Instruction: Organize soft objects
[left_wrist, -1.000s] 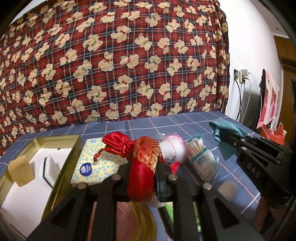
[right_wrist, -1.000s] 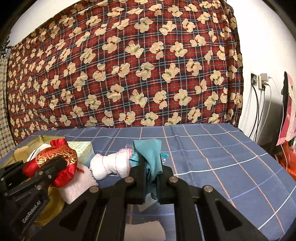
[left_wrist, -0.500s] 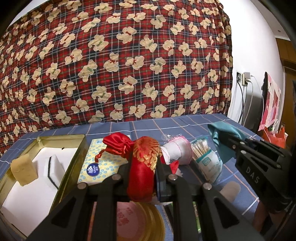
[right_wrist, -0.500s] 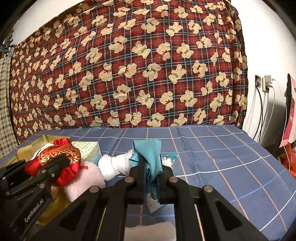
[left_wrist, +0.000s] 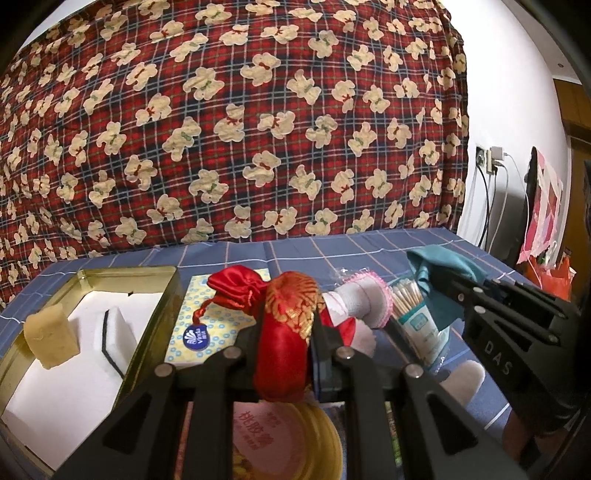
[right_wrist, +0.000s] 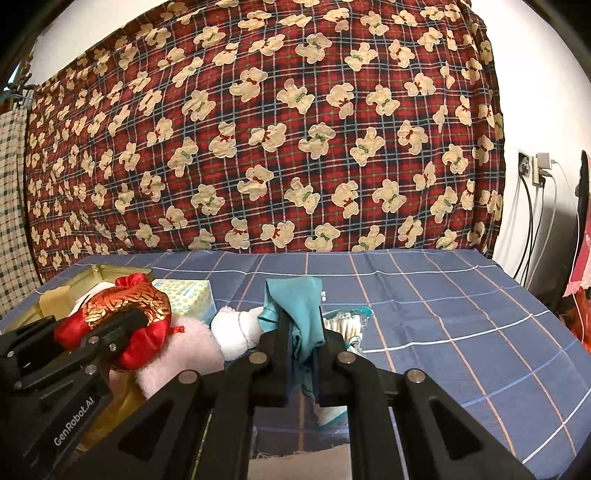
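My left gripper (left_wrist: 286, 325) is shut on a red satin pouch with gold embroidery (left_wrist: 286, 332) and holds it above the table; the pouch also shows in the right wrist view (right_wrist: 125, 317). My right gripper (right_wrist: 301, 332) is shut on a teal cloth (right_wrist: 299, 306), held up off the table; the cloth shows at the right of the left wrist view (left_wrist: 439, 266). A white and pink rolled sock (left_wrist: 364, 299) and a pink fluffy pad (right_wrist: 181, 350) lie on the blue checked tablecloth (right_wrist: 461, 317) between the grippers.
An open gold tin (left_wrist: 155, 317) at the left holds white foam (left_wrist: 110, 328) and a yellow sponge (left_wrist: 50, 339). A tissue pack (left_wrist: 201, 325), a cotton swab bag (left_wrist: 417, 317) and a round gold tin (left_wrist: 288, 443) lie nearby. A teddy-bear blanket (right_wrist: 258, 147) hangs behind.
Both grippers have risen a little with their loads still held; the table items sit lower in both views and the pink fluffy pad shows more in the right wrist view.
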